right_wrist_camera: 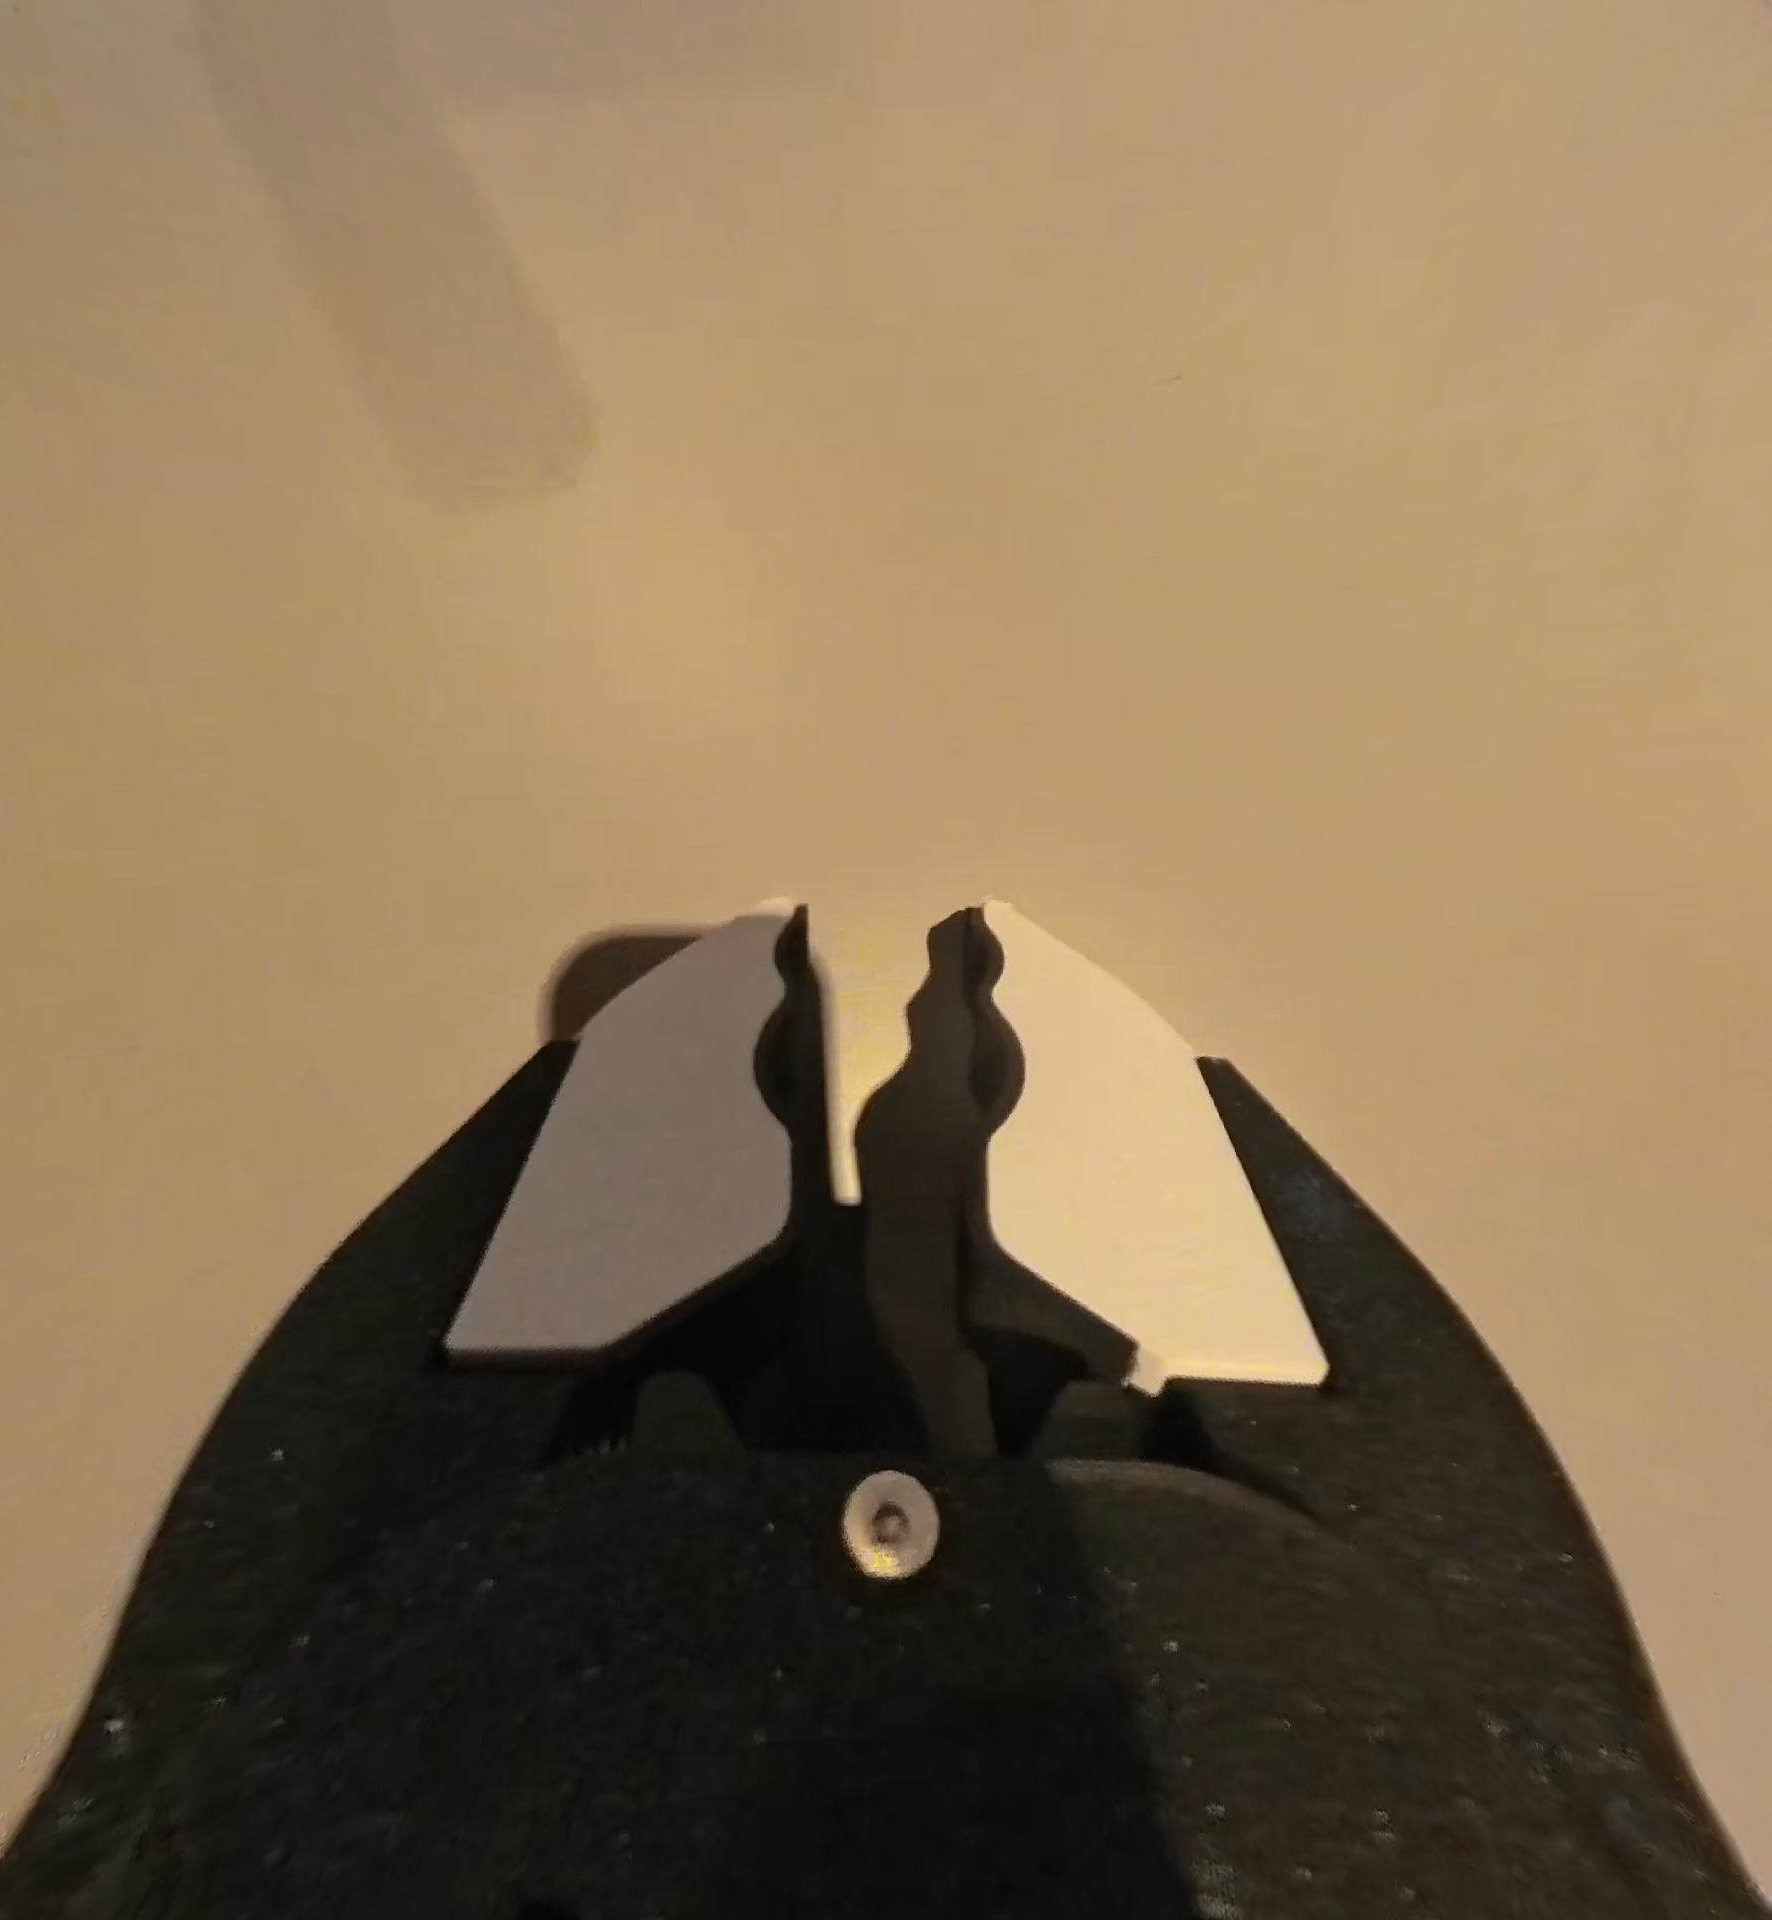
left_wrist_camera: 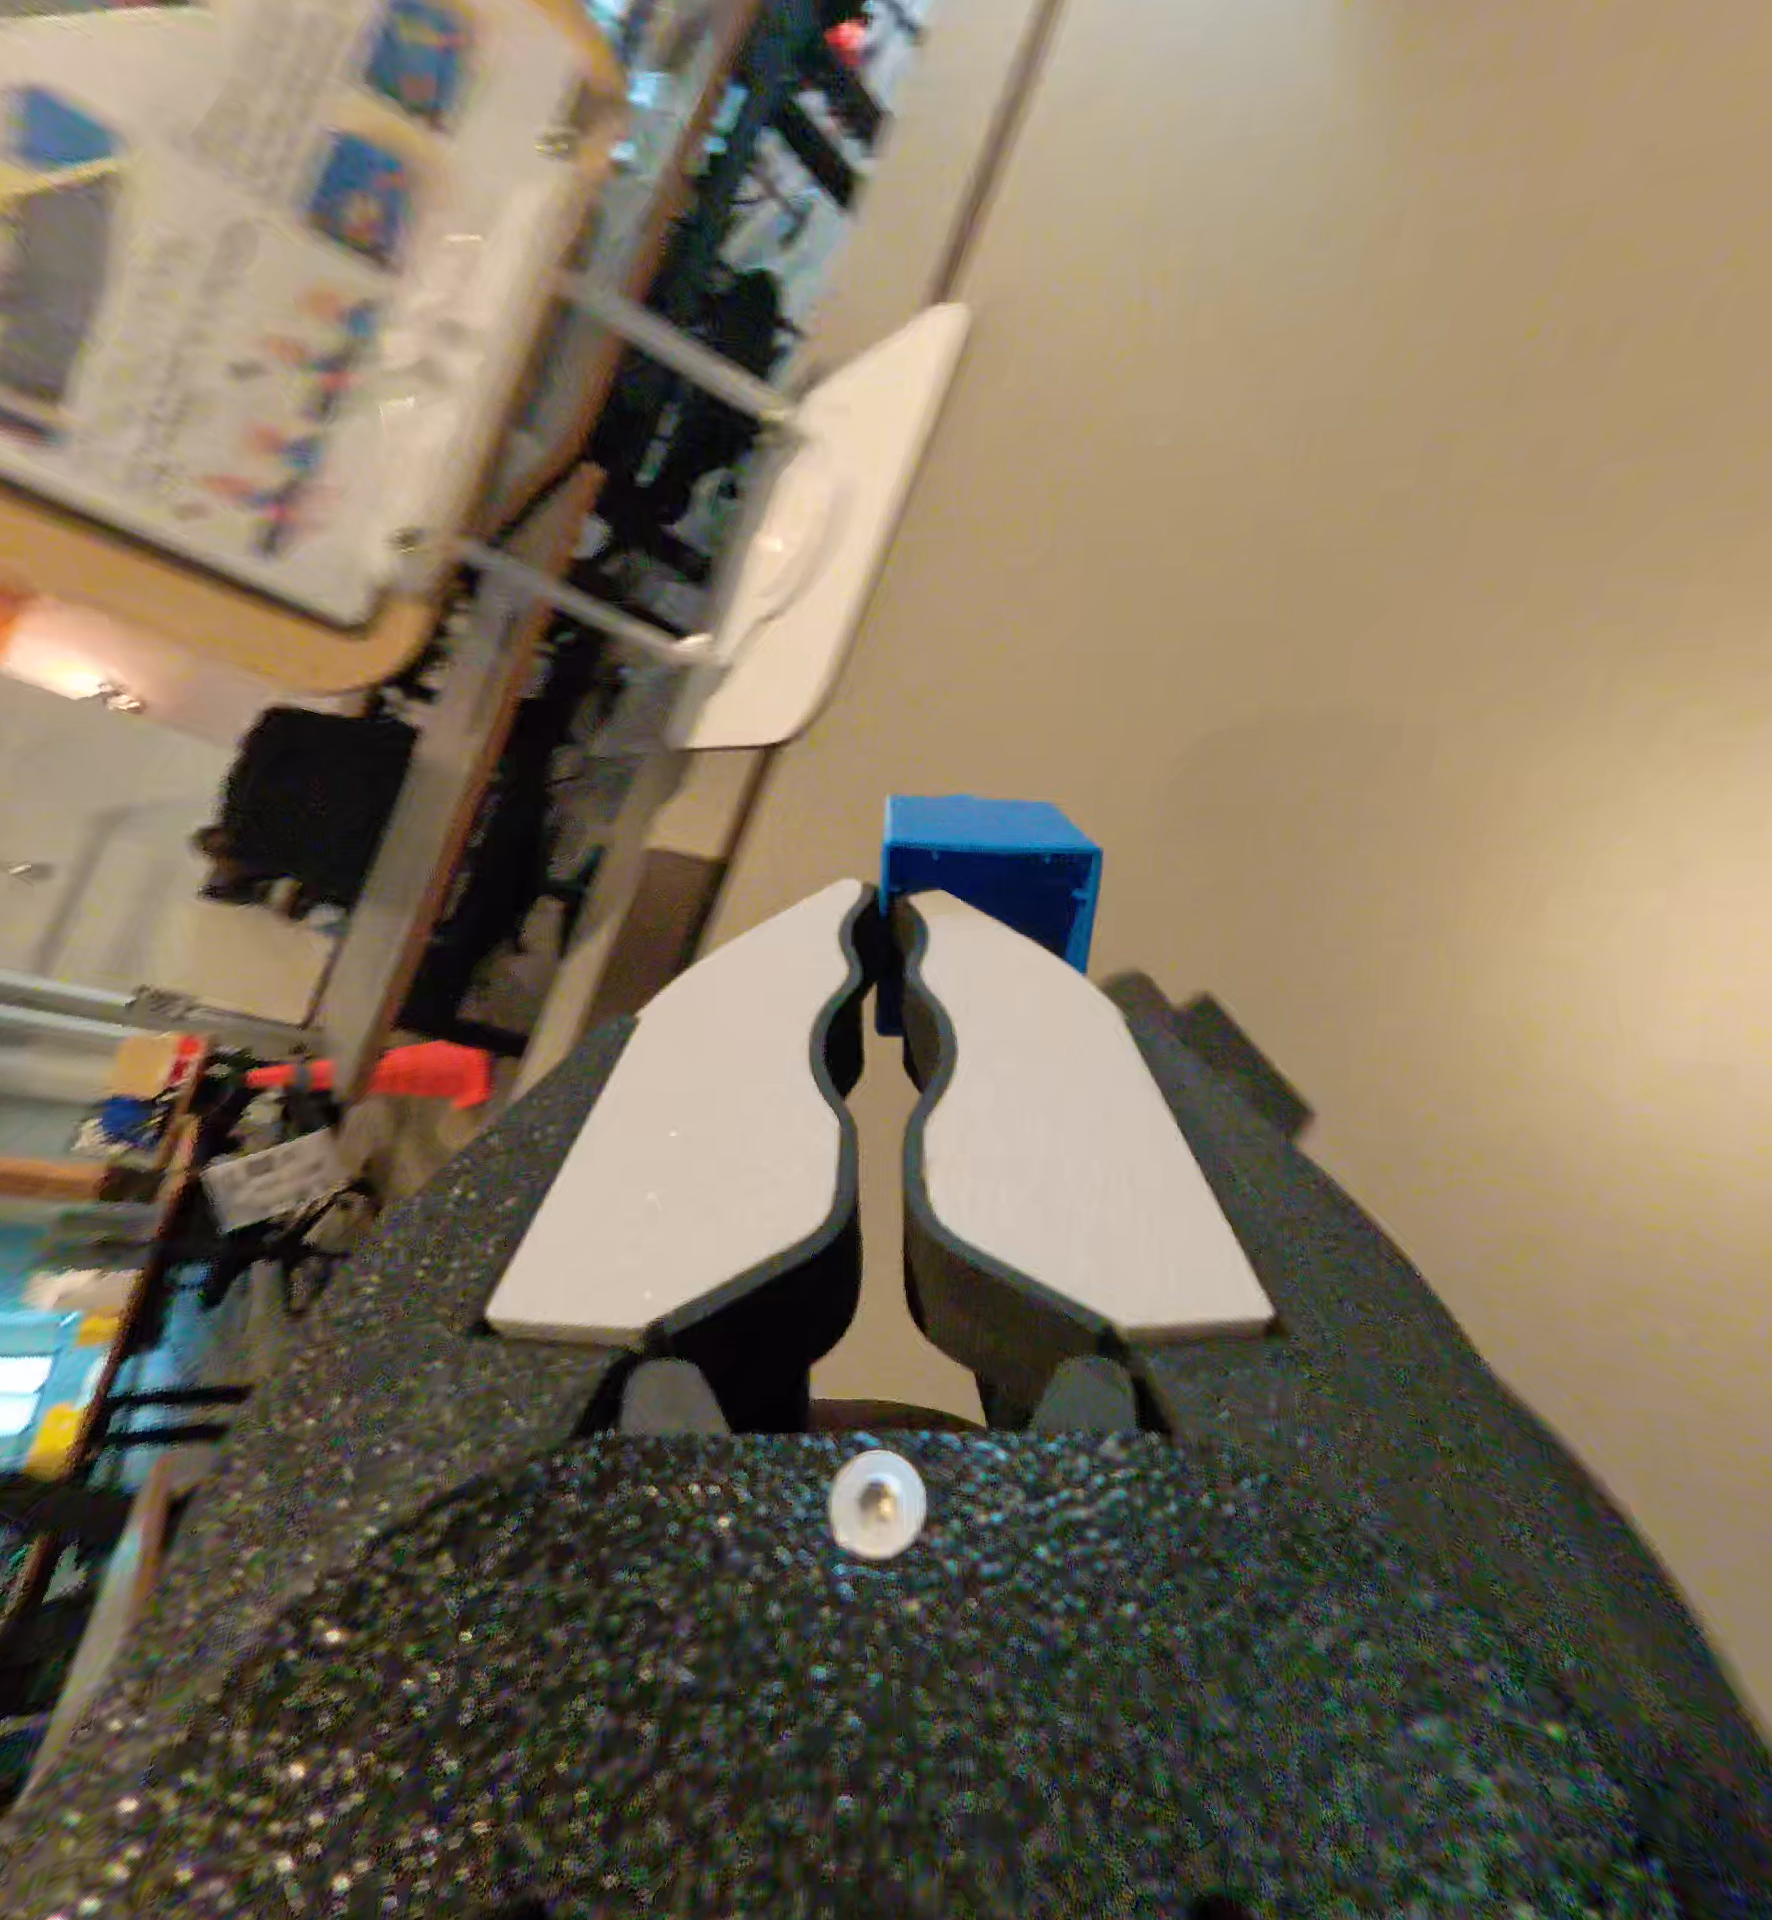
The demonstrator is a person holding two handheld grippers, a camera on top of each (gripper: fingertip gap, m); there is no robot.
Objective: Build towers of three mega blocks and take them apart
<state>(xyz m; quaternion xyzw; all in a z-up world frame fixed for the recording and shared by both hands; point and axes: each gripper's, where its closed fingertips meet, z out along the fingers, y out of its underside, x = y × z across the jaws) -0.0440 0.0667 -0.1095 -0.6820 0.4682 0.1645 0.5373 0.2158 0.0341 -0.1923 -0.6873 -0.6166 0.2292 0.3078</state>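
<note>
The hollow blue plastic mega block [left_wrist_camera: 996,883] is pinched by one thin wall at the left gripper [left_wrist_camera: 887,904] tips above the beige tabletop [left_wrist_camera: 1433,623], so slip or twist is judged likely; the right gripper [right_wrist_camera: 887,920], slightly parted, holds nothing.

1. You have one blue mega block [left_wrist_camera: 991,868] in the left wrist view, just past the fingertips.
2. Its hollow underside faces you, open and dark blue inside.
3. One thin side wall of it sits pinched between the two pale fingers, the body jutting right.
4. It is off the tan tabletop.
</note>
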